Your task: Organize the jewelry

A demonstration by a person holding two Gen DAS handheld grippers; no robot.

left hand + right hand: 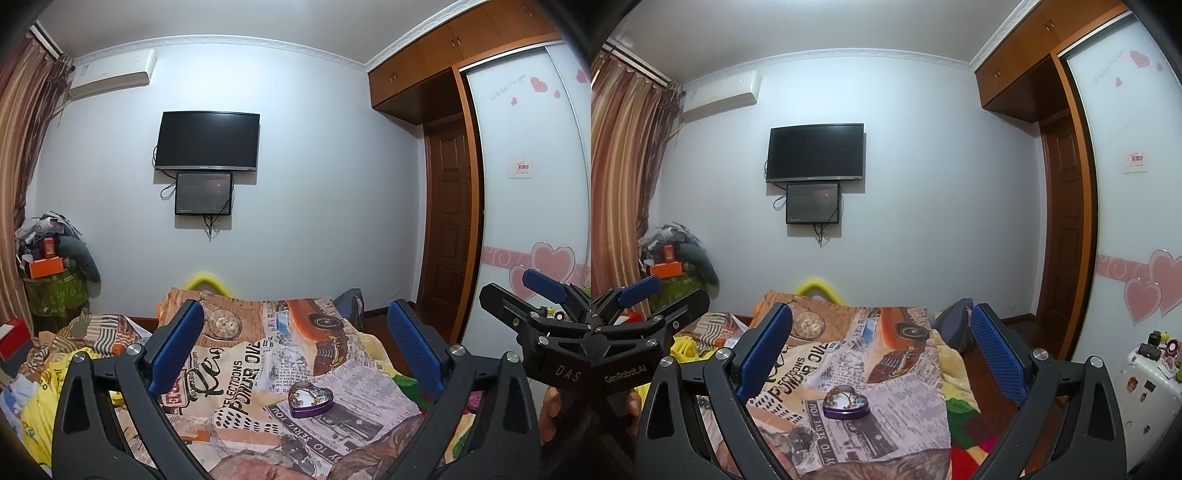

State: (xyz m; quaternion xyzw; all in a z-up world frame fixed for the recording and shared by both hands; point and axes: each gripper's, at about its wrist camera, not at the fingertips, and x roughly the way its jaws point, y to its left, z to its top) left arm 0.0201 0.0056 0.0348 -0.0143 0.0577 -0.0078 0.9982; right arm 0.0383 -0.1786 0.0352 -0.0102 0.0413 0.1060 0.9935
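- The left gripper (295,343) has its two blue-padded fingers (177,343) spread wide, with nothing between them; they point roughly level over a bed.
- The right gripper (882,347) is likewise spread wide and empty, its blue pads (764,354) well apart from each other.
- The two grippers are held side by side; each one shows at the edge of the other's view, the right at the left camera's right edge and the left at the right camera's left edge.
- Ahead of and below both sets of fingers lies a small purple heart-shaped tin (311,400), its lid off, resting on a newspaper-print blanket (240,369). Neither gripper touches it.
- Inside the tin sits a tangle of small gold-coloured jewelry (846,398) on a pale lining; the separate pieces are too small to tell apart.
- Farther back on the blanket lies a round clear dish (223,324), well apart from the tin; its contents cannot be made out.
- Beyond the bed are a pale wall, a dark television (207,142) and a wooden wardrobe (424,70).
- Judging from this, the task is at its approach step: nothing is picked up yet.
- The next move likely calls for lowering one gripper toward the tin, perhaps steadying it with the other, and closing finely on a single piece.
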